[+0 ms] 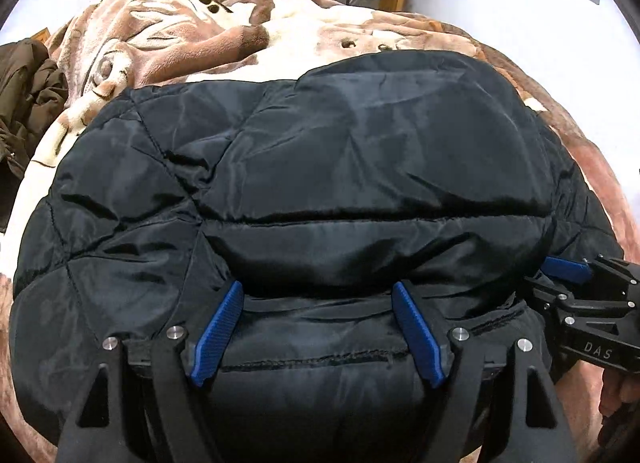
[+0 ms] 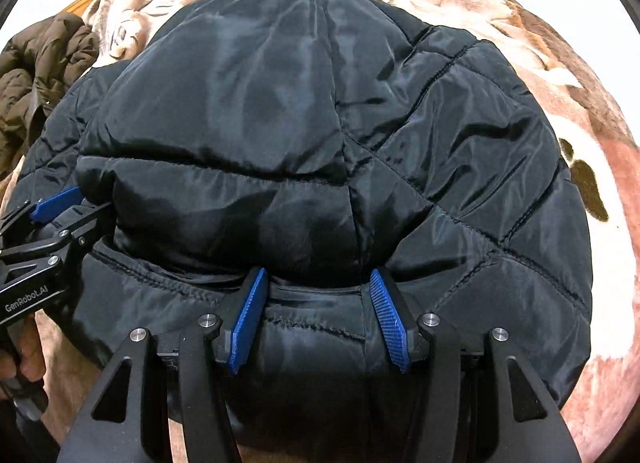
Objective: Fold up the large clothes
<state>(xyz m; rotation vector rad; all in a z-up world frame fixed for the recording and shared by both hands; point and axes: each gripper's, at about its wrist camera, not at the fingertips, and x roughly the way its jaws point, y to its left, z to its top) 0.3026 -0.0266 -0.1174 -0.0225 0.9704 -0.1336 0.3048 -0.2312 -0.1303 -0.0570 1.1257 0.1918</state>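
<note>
Black quilted padded jacket (image 1: 320, 167), the one garment we are folding, lies spread on a bed under one brown-and-cream plush blanket (image 1: 168, 35). We hold two grippers: our left gripper (image 1: 318, 327) and right gripper (image 2: 318, 315) each clench a thick fold along its near edge. One brown coat (image 2: 36, 75) lies crumpled aside.

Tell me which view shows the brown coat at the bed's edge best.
The right wrist view: the brown coat lies crumpled beside the black jacket, its quilted folds lit and readable. The left wrist view catches the same coat only as a darker strip against the frame's left edge, partly cut off.
</note>
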